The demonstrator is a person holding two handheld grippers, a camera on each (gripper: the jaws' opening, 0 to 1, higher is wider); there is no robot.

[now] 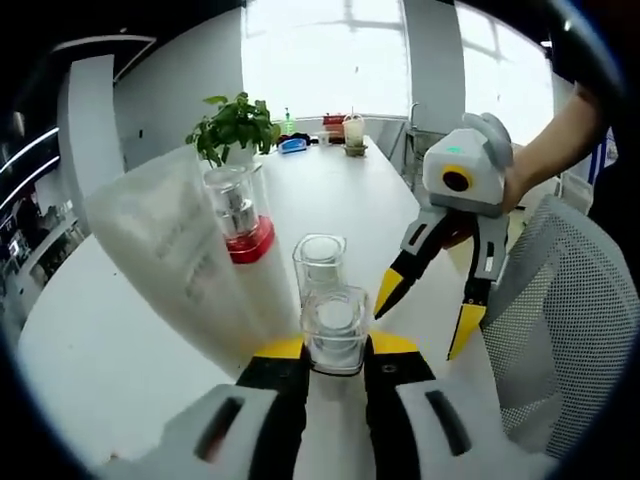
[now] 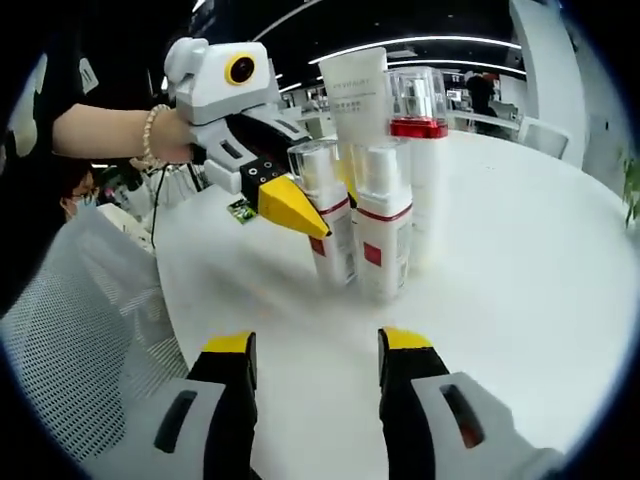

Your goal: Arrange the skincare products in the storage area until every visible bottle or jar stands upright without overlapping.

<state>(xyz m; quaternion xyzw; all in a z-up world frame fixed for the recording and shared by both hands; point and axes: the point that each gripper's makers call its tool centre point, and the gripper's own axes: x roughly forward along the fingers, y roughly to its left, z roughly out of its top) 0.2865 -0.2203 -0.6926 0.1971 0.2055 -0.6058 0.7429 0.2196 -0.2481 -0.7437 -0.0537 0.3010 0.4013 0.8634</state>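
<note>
We see strong daylight pouring through the windows point(image 1: 400, 50) in the left gripper view, blown out to white glare. The white table point(image 1: 120, 340) reflects it softly, with faint shadows. In the right gripper view, ceiling strip lights point(image 2: 420, 42) glow against a dark background. Both views bend heavily toward the edges, and the 2 nearest bottles point(image 2: 360, 225) look slightly blurred.
</note>
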